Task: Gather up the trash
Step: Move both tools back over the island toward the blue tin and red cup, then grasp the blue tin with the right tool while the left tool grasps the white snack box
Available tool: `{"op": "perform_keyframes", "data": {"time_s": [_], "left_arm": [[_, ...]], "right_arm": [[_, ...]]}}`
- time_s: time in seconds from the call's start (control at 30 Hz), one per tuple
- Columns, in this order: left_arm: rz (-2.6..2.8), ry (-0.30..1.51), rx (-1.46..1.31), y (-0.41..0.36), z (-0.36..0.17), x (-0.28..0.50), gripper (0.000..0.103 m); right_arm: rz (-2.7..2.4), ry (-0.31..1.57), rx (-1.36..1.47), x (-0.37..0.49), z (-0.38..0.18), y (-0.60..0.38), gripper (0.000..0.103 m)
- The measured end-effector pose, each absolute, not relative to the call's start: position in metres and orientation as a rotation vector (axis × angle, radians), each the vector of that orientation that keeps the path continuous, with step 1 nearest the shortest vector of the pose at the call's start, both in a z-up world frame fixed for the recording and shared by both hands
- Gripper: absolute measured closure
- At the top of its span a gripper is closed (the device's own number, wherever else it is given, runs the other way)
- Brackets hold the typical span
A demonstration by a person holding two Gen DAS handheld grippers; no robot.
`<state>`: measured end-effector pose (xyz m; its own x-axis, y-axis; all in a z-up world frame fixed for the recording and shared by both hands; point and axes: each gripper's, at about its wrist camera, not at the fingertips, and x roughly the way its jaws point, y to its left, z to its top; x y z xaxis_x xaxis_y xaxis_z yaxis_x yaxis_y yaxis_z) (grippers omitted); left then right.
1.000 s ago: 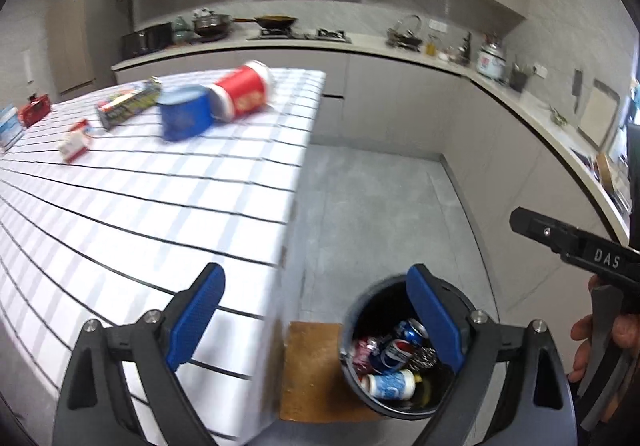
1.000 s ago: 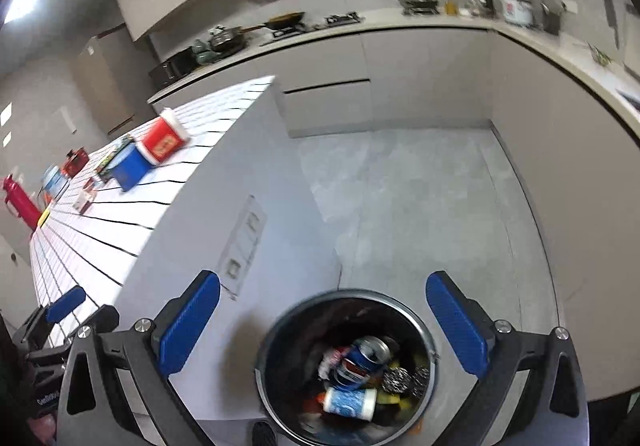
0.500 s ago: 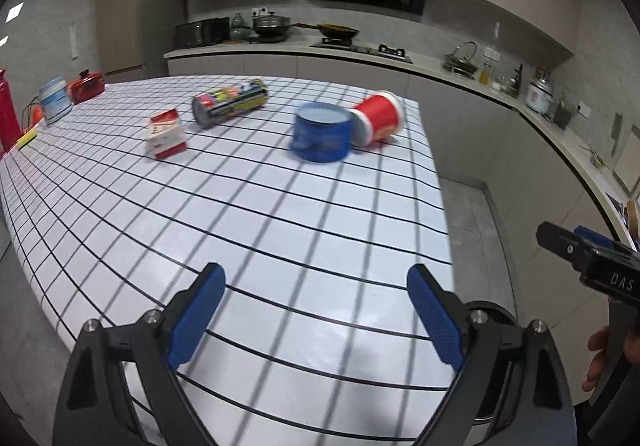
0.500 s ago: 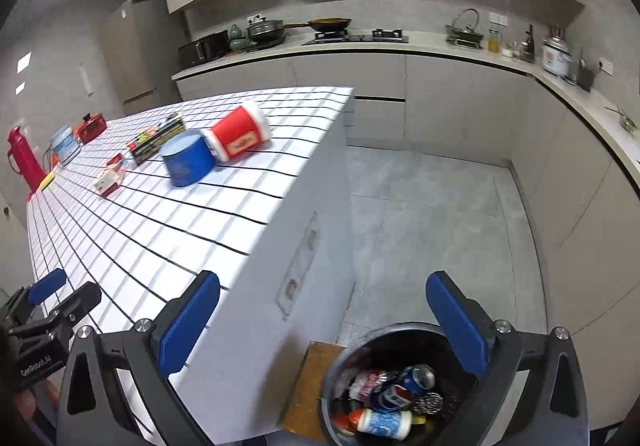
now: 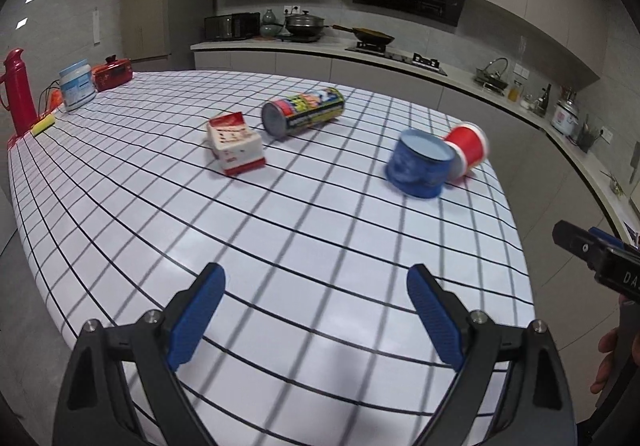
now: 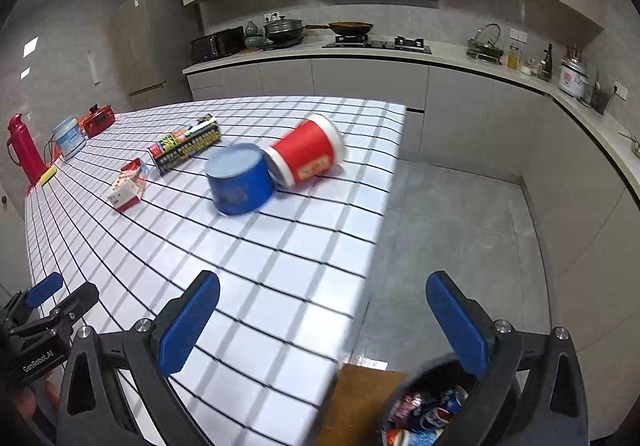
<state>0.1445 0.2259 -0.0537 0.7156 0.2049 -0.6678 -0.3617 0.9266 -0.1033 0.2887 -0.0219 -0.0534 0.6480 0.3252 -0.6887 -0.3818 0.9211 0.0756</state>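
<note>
Both grippers hover over the checked table (image 5: pixel 304 246), and neither carries anything: the left gripper (image 5: pixel 316 310) has its blue pads spread wide with only tablecloth between them, and the right gripper (image 6: pixel 322 322) is just as wide and just as empty. Down by the table's corner sits the bin (image 6: pixel 436 410), already holding cans and wrappers, so part of the job looks done. Plenty left, though: a red cup (image 6: pixel 308 153) lies on its side touching a blue tub (image 6: pixel 240 183), with a long printed can (image 5: pixel 304 110) tipped over farther back and a small red-and-white carton (image 5: pixel 235 143) near it. My guess is the cup and tub go next, being nearest the bin.
</note>
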Motion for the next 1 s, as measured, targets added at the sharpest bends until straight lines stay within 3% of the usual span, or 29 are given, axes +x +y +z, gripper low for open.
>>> {"op": "perform_keyframes", "data": {"time_s": [0.4,0.83,0.93,0.97,1.0], "left_arm": [[0.331,0.744,-0.272,0.323,-0.068,0.217,0.010],[0.279,0.864,-0.290,0.369,-0.097,0.298,0.010],[0.231,0.850,-0.275,0.375,-0.094,0.288,0.025],[0.213,0.845,-0.278,0.378,-0.093,0.282,0.034],[0.200,0.840,-0.286,0.380,-0.093,0.278,0.039]], "right_arm": [[0.378,0.814,-0.123,0.341,-0.072,0.080,0.000],[0.284,0.876,-0.137,0.396,-0.107,0.137,0.000],[0.283,0.864,-0.122,0.396,-0.107,0.143,0.000],[0.294,0.861,-0.114,0.396,-0.107,0.144,0.004],[0.301,0.860,-0.111,0.394,-0.107,0.146,0.016]]}}
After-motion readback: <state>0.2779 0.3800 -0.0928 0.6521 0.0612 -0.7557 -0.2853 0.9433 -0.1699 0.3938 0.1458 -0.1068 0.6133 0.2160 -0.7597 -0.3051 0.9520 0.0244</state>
